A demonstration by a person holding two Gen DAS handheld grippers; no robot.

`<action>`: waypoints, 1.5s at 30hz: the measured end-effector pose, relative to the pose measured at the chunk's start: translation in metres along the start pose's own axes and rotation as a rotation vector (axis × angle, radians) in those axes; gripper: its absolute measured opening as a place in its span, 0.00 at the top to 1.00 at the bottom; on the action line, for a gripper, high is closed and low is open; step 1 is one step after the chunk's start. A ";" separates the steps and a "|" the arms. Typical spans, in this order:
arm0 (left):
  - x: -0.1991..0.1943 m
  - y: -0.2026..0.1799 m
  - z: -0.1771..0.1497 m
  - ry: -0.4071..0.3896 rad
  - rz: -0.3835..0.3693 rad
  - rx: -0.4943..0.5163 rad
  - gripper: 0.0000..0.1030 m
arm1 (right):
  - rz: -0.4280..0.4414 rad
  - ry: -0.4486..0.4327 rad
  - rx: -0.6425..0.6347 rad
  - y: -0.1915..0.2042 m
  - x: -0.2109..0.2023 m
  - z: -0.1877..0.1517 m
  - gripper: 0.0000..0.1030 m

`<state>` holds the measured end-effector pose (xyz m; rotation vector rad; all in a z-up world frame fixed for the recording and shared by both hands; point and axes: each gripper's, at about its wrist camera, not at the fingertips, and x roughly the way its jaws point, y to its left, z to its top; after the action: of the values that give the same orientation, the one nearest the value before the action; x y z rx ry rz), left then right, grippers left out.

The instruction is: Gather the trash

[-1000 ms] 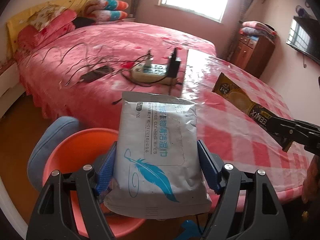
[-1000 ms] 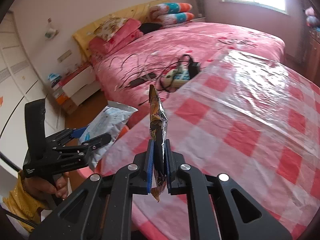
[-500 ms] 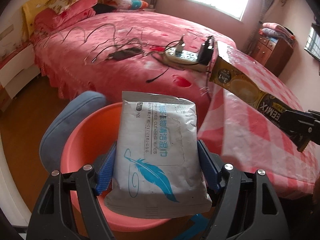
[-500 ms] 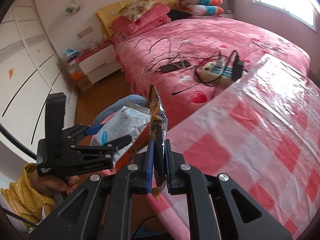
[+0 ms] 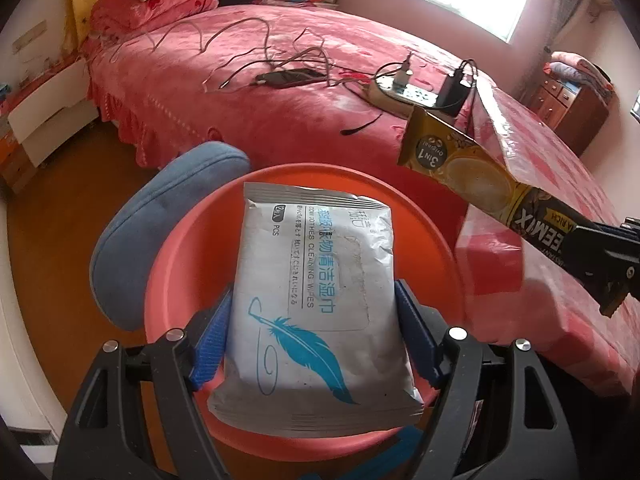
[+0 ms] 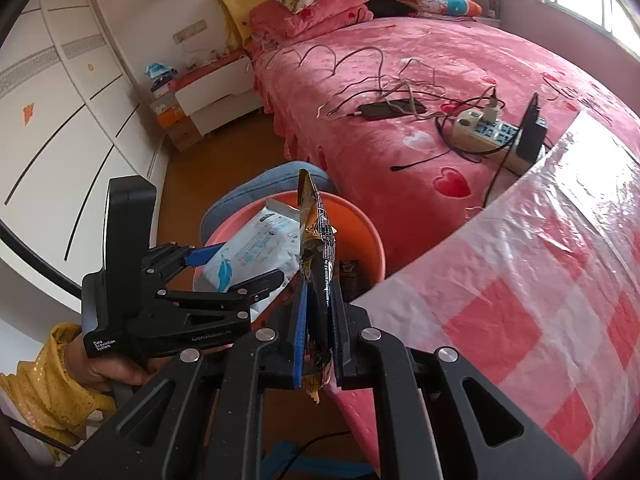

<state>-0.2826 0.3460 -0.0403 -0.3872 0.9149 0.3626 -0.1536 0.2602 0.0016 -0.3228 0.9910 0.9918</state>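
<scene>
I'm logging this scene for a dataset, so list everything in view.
Wet wipes pack: one, white with a blue feather, held over the basin.
Coffee sachet: one, gold and black, held above the tablecloth edge.
Basin: one, orange, on the floor.
Cushion: one, blue, behind the basin.
Power strip: one, cream, on the bed.
Bed: one, pink cover, strewn with cables.
Tablecloth: one, pink check under clear plastic.
Left gripper: black, blue fingers, clamping the pack.
Right gripper: black, pinching the sachet.

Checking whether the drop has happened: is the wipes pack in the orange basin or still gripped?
Still gripped. The left gripper pads press both sides of the wipes pack, held above the orange basin.
</scene>
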 end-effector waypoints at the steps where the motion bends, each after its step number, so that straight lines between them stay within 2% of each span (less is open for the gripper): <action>1: 0.001 0.002 -0.001 0.003 0.005 -0.008 0.26 | 0.002 0.001 -0.003 0.002 0.003 0.001 0.88; 4: 0.008 0.010 -0.002 0.031 0.026 -0.036 0.23 | 0.009 0.005 0.015 -0.002 0.011 0.003 0.84; 6: 0.007 0.013 -0.002 0.026 0.037 -0.047 0.23 | 0.027 -0.001 0.040 -0.009 0.010 0.003 0.74; 8: 0.004 0.014 -0.002 0.009 0.041 -0.049 0.20 | 0.029 -0.021 0.062 -0.016 0.006 0.002 0.53; 12: -0.002 0.014 0.001 -0.029 0.058 -0.045 0.18 | 0.006 -0.071 0.083 -0.025 -0.008 0.002 0.38; 14: -0.005 0.012 0.004 -0.040 0.058 -0.043 0.18 | -0.021 -0.093 0.090 -0.030 -0.016 0.000 0.27; 23: -0.025 -0.020 0.021 -0.129 0.025 0.022 0.14 | -0.152 -0.204 0.165 -0.067 -0.057 -0.016 0.17; 27: -0.041 -0.041 0.033 -0.198 0.000 0.054 0.08 | -0.219 -0.257 0.207 -0.088 -0.080 -0.027 0.16; 31: -0.054 -0.067 0.042 -0.242 -0.034 0.098 0.06 | -0.284 -0.297 0.250 -0.109 -0.100 -0.038 0.16; 45: -0.060 -0.150 0.058 -0.274 -0.171 0.157 0.04 | -0.468 -0.383 0.400 -0.172 -0.156 -0.088 0.15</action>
<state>-0.2075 0.2338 0.0658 -0.2608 0.6327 0.1793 -0.0886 0.0251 0.0488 -0.0199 0.6950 0.3929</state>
